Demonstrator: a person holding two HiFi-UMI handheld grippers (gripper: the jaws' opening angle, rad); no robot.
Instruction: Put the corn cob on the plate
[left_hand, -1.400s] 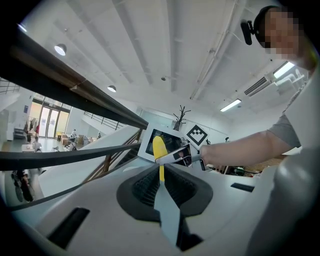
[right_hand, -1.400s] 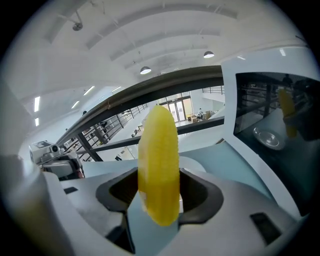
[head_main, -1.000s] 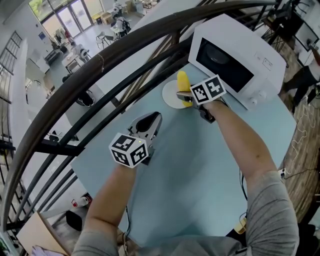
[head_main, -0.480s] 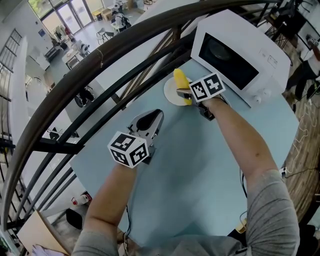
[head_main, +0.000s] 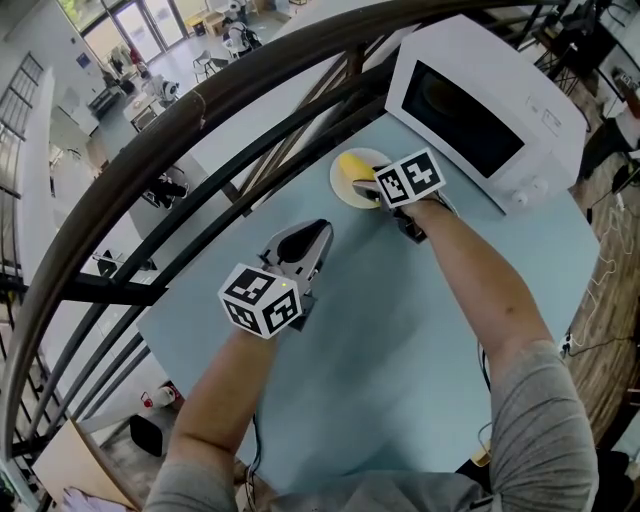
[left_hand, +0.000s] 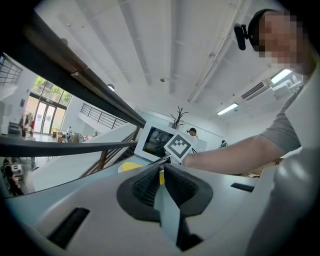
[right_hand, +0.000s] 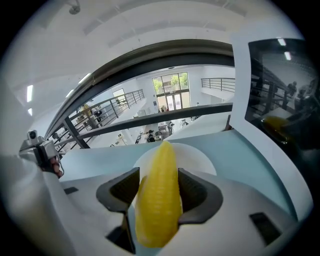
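A yellow corn cob (right_hand: 158, 195) lies lengthwise between the dark pads of my right gripper (right_hand: 159, 187), which is shut on it. Its tip reaches over a round white plate (right_hand: 197, 159) on the pale blue table. From the head view, the corn cob (head_main: 354, 166) sits low over the plate (head_main: 340, 188), with the right gripper (head_main: 368, 180) beside the microwave. My left gripper (head_main: 305, 252) rests at mid-table, away from the plate, its jaws closed together with nothing between them. In the left gripper view that gripper (left_hand: 161, 181) points toward the plate (left_hand: 129, 166).
A white microwave (head_main: 485, 105) with a dark door stands just right of the plate. A dark curved railing (head_main: 200, 130) runs past the table's far edge. The pale blue table (head_main: 400, 340) stretches toward me.
The right gripper has lowered the corn cob toward the plate; it now shows shorter and lower over it. The left gripper has stayed where it was.
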